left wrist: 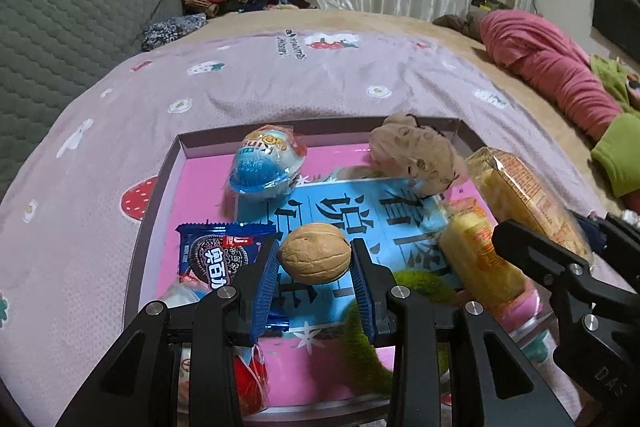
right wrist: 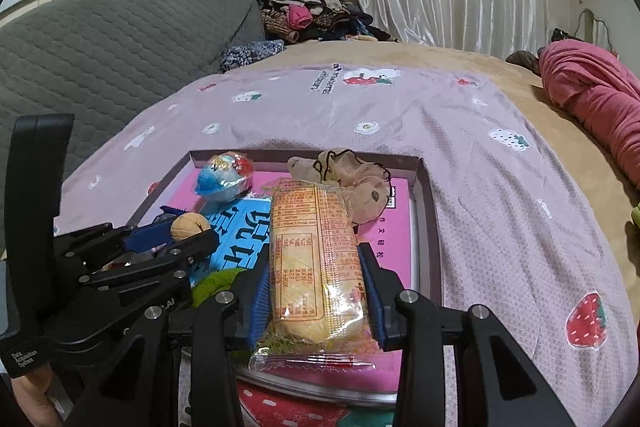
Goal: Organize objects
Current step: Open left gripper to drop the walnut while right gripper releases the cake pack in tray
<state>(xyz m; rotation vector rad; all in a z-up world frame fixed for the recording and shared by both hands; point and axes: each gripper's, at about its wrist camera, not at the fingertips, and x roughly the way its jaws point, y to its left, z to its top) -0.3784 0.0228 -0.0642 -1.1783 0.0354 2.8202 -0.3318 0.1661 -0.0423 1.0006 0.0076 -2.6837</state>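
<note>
Left gripper (left wrist: 315,263): fingers pinching a walnut (left wrist: 315,258) above the tray (left wrist: 160,183), apparently lifted for sorting.
Right gripper (right wrist: 316,291): at 3 o'clock, fingers clamping a wrapped cake (right wrist: 314,259).

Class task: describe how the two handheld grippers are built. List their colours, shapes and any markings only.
Both the left gripper and right gripper have matte black angular linkage arms with silver round bolts, and ribbed blue pads lining the fingers. The left one's handle carries small white lettering. No cables show.

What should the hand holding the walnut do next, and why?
Probably lower the walnut gently onto a bare patch of the tray. The left gripper holds it above the tray, and the right gripper is busy with the yellow snack pack.
</note>
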